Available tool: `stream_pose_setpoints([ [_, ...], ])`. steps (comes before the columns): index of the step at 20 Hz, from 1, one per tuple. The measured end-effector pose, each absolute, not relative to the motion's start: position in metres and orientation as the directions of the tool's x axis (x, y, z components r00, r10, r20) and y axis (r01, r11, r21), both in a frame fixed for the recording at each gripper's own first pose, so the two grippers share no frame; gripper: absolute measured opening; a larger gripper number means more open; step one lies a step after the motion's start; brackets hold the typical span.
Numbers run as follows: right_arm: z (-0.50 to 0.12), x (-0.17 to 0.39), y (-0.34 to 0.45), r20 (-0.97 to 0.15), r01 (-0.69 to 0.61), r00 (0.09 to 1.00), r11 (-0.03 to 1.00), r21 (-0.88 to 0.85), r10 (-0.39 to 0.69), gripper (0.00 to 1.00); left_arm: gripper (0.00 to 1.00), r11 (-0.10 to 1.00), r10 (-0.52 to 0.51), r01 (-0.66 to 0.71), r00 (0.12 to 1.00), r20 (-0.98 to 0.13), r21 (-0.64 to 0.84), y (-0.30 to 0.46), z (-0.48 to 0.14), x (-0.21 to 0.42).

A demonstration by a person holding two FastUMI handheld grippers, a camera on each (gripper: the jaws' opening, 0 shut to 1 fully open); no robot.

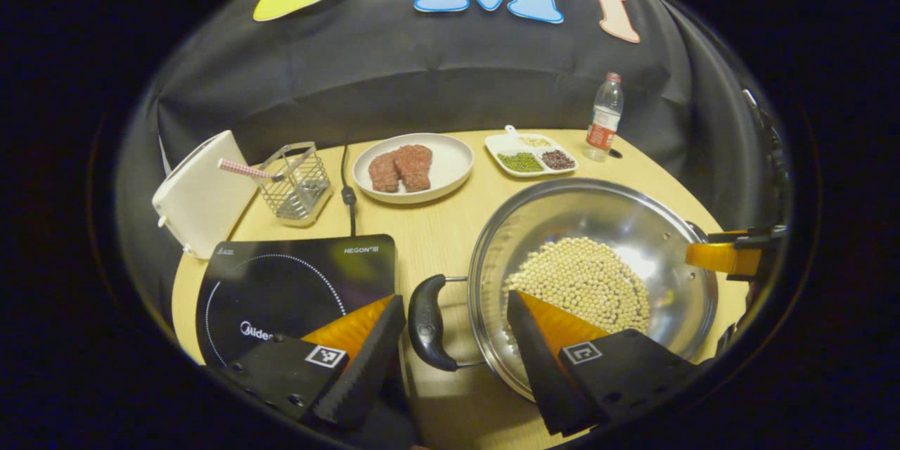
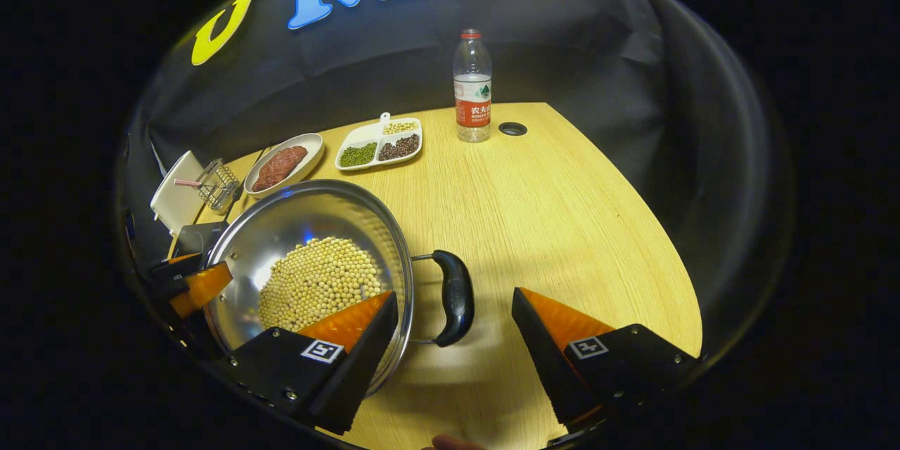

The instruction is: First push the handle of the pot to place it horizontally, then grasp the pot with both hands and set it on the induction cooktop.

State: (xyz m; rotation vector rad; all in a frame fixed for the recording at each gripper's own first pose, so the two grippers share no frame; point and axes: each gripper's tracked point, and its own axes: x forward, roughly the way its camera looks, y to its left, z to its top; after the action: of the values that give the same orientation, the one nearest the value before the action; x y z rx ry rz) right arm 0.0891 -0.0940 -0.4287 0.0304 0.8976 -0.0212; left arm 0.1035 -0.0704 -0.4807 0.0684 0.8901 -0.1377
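A steel pot half full of pale beans stands on the wooden table, to the right of the black induction cooktop. Its two black handles point sideways. My left gripper is open, its fingers straddling the pot's left handle without pressing on it. In the right gripper view the pot lies at the lower left, and my right gripper is open around the right handle. Each view shows the other gripper at the pot's far side.
Along the back of the table stand a white appliance, a wire basket, a plate of meat, a divided dish of beans and a water bottle. A cable runs to the cooktop.
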Motion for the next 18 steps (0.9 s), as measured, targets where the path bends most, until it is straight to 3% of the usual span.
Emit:
stream_pose_setpoints([
  [6, -0.447, 0.099, -0.093, -0.808, 0.042, 0.589, 0.999, -0.005, -0.029, 1.0, 0.99, 0.985, -0.085, 0.17, 0.611, -0.787, 0.025, -0.073, -0.487, 0.106],
  [11, -0.462, 0.1, -0.087, -0.827, 0.029, 0.562, 1.0, -0.004, -0.02, 1.0, 0.91, 0.98, -0.061, 0.189, 0.6, -0.797, 0.068, -0.07, -0.494, 0.109],
  [12, -0.464, 0.099, -0.085, -0.832, 0.028, 0.555, 1.0, -0.005, -0.019, 0.96, 0.83, 0.976, -0.042, 0.195, 0.593, -0.804, 0.093, -0.065, -0.5, 0.111],
  [15, -0.468, 0.099, -0.081, -0.837, 0.039, 0.547, 0.999, 0.011, -0.012, 0.77, 0.75, 0.978, -0.062, 0.196, 0.579, -0.813, 0.065, -0.067, -0.497, 0.109],
  [18, -0.467, 0.099, -0.082, -0.841, 0.05, 0.541, 0.998, 0.041, 0.007, 0.75, 0.7, 0.979, -0.059, 0.193, 0.57, -0.819, 0.064, -0.066, -0.496, 0.109],
])
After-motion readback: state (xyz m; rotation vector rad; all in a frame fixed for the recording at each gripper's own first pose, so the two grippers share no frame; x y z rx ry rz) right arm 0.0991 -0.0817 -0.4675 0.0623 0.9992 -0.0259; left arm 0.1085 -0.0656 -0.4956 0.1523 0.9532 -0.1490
